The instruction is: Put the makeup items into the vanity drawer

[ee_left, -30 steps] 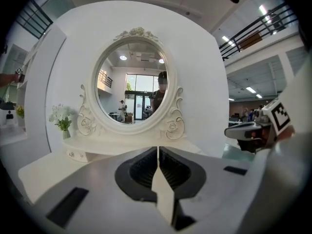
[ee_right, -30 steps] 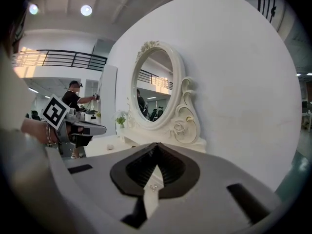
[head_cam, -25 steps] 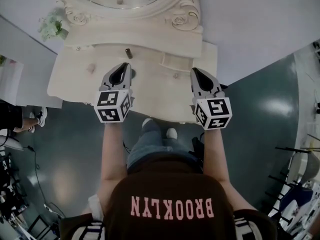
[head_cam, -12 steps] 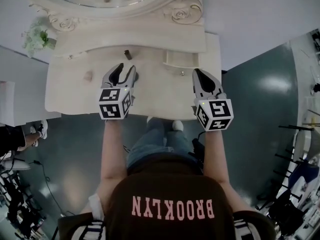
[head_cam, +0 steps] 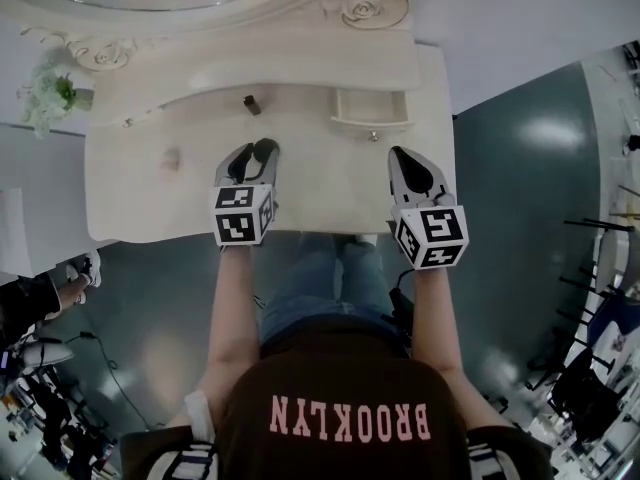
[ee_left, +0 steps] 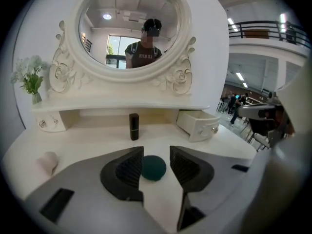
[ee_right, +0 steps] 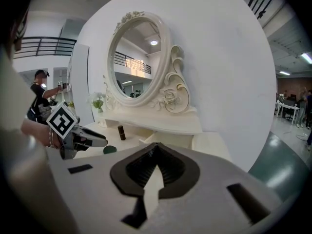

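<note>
A dark green round puff [ee_left: 153, 167] lies on the cream vanity top [head_cam: 320, 183]. My left gripper [ee_left: 156, 155] stands open around it, a jaw on each side, and the pads do not press on it. In the head view the puff [head_cam: 266, 149] shows at the tips of the left gripper [head_cam: 252, 156]. A dark lipstick [ee_left: 134, 126] stands upright behind it. The small drawer [ee_left: 199, 124] at the back right is pulled open. My right gripper [head_cam: 404, 160] hovers shut and empty over the table's right part, in front of the drawer [head_cam: 372, 108].
A pale pink item [ee_left: 48, 162] lies at the left of the top. A vase of flowers [ee_left: 29, 77] stands on the left shelf under the oval mirror [ee_left: 129, 26]. A closed small drawer [ee_left: 48, 123] sits at the back left. The table's front edge [head_cam: 180, 236] is near my arms.
The left gripper's jaws have gone from shut to open, and the green puff now shows between them. Both grippers sit a little lower in the head view, as does the table.
</note>
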Tool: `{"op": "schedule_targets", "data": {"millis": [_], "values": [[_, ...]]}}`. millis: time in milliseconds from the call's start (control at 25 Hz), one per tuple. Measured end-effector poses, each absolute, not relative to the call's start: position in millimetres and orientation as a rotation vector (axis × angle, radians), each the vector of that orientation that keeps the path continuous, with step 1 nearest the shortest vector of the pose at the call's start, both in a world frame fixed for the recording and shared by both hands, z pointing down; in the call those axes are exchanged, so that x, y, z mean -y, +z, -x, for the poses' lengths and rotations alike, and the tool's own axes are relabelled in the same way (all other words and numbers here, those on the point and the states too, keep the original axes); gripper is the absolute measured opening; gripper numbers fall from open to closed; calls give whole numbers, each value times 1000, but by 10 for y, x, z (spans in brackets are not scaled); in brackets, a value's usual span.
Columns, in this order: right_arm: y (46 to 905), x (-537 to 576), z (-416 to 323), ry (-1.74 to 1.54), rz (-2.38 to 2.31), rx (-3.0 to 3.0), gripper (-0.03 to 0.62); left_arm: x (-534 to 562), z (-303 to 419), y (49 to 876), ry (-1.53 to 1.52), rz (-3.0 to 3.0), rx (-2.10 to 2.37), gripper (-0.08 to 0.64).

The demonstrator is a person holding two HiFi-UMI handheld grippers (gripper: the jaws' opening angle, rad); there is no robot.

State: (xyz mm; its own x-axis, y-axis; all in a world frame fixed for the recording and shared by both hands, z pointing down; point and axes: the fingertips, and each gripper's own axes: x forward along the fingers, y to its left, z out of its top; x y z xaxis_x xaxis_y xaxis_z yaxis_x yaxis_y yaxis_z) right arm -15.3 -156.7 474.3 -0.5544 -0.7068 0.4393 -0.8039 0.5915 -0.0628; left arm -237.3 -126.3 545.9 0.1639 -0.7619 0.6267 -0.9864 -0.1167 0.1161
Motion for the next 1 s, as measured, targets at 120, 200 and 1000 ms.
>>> {"op": "schedule_targets", "data": {"millis": [120,200,1000], "values": [[4857,1509,167,365,-1191,2432,-8,1213,2368,5657,642,-1905,1627,146],[4934,1463,151,367,-1177,2415,-8,1190,2371,5762,675,-1887,1626,146],[4897,1683,-58,291,-1145,2392,-8,1237,2407,5976,819,-1792,1618,41]]}}
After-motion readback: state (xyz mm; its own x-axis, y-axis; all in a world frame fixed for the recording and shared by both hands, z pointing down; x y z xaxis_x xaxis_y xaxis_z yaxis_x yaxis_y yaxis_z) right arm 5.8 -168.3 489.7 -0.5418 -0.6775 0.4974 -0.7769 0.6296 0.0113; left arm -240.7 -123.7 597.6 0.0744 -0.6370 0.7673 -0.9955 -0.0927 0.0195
